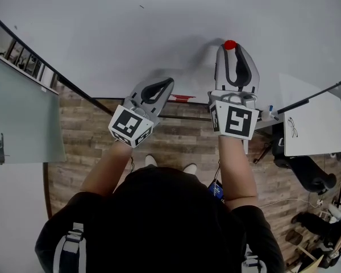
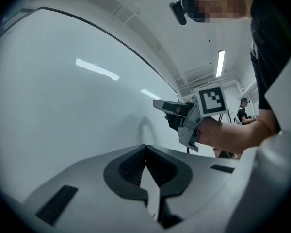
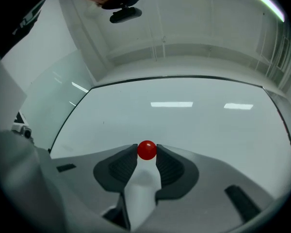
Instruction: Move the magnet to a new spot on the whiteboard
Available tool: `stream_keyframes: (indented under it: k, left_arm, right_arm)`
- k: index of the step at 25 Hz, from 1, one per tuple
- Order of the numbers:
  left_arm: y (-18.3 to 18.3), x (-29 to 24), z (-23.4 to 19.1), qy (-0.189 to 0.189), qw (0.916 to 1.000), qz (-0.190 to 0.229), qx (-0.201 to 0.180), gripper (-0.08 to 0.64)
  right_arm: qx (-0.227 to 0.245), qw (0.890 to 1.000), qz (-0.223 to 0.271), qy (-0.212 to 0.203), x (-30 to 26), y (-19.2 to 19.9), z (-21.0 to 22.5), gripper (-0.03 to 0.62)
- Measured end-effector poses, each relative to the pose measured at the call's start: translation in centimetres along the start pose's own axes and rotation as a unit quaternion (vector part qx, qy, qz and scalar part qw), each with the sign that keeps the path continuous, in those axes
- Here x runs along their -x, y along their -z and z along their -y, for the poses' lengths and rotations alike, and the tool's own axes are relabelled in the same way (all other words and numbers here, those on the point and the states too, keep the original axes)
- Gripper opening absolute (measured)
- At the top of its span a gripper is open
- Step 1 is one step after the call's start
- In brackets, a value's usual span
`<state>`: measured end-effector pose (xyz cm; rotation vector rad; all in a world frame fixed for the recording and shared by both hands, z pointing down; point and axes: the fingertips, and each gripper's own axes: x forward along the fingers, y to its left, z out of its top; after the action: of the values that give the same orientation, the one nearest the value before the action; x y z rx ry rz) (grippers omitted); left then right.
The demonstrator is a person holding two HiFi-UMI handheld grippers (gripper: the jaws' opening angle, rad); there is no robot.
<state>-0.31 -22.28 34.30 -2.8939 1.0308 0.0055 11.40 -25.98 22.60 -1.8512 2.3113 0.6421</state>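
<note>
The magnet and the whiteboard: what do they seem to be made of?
Magnet: red, glossy, probably a plastic cap; a small bright highlight sits on it. Whiteboard: smooth, glossy white coating, with mirror-like reflections; what lies beneath cannot be told.

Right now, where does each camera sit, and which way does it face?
Head view: on the head, steeply down; whiteboard, both forearms, left gripper, right gripper.
Left gripper view: along shut jaws toward the whiteboard; right gripper shows.
Right gripper view: toward the whiteboard, jaws closed on the magnet.
Head and right gripper views share the magnet.
</note>
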Motion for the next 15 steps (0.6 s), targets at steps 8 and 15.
stream_keyframes:
  k: [8, 15]
  left_arm:
    - [-0.7, 0.7, 0.3, -0.005, 0.9998, 0.008, -0.017, 0.004]
    - [-0.4, 1.8, 1.3, -0.001, 0.9998, 0.01, -0.016, 0.004]
  right_arm:
    - [-0.057, 0.994, -0.051, -0.073, 4.0, 2.6, -2.5, 0.117]
    - [-0.073, 0.985, -0.092, -0.125, 7.7, 5.3, -4.9, 0.117]
